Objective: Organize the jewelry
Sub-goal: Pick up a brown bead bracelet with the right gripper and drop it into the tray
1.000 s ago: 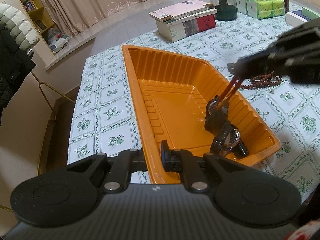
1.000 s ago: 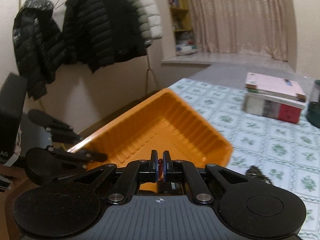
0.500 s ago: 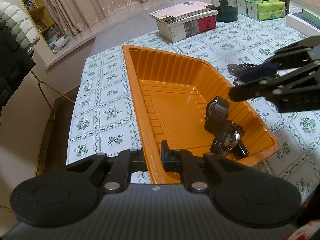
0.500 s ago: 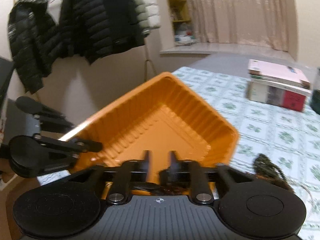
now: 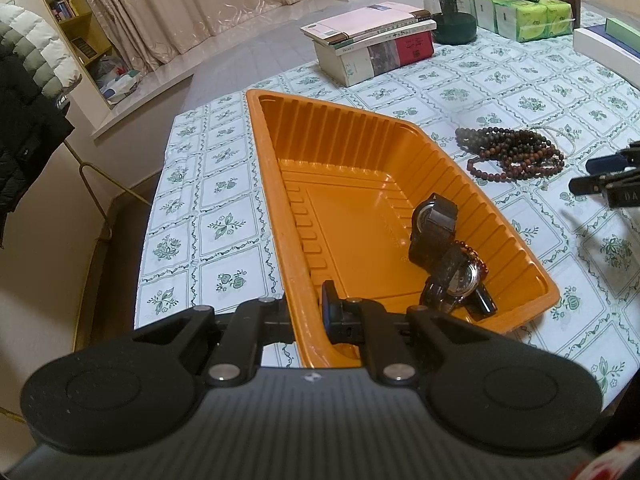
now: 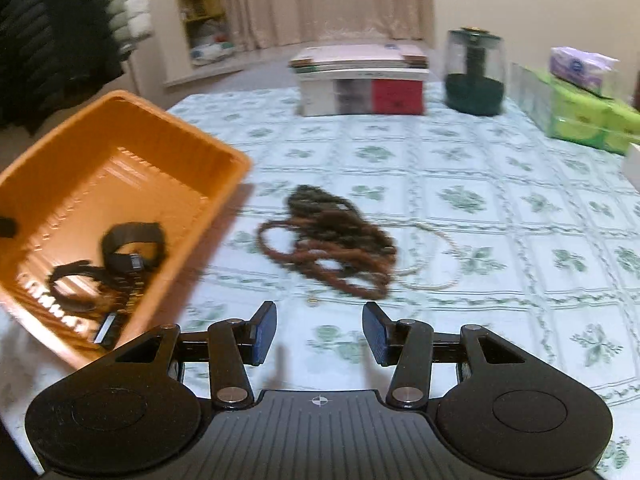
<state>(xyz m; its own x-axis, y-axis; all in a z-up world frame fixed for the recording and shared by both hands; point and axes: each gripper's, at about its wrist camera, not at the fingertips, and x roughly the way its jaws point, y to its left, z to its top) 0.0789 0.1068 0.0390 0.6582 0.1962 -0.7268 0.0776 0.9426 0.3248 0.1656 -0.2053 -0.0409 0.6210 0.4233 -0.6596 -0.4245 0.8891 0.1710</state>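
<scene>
On the tray's near rim: the left gripper [image 5: 306, 314] pinches the orange wall, one finger inside, one outside.
Left fingers: clenched on the orange tray [image 5: 360, 152].
Right gripper [image 6: 319, 332]: it hangs over the tablecloth with its blue pads [image 6: 266, 330] spread wide and nothing between them.
Tray's inside: two black watches [image 5: 434, 222] and a small bead bracelet [image 5: 476, 258] lie in the near right corner.
Beads: a pile of brown bead strings [image 6: 336, 238] lies on the green flower tablecloth [image 6: 500, 184], just beside the tray and ahead of the right pads.
White necklace [image 6: 436, 264]: it touches the bead pile.
Far end: books [image 6: 362, 80] and a dark jar [image 6: 474, 72].
</scene>
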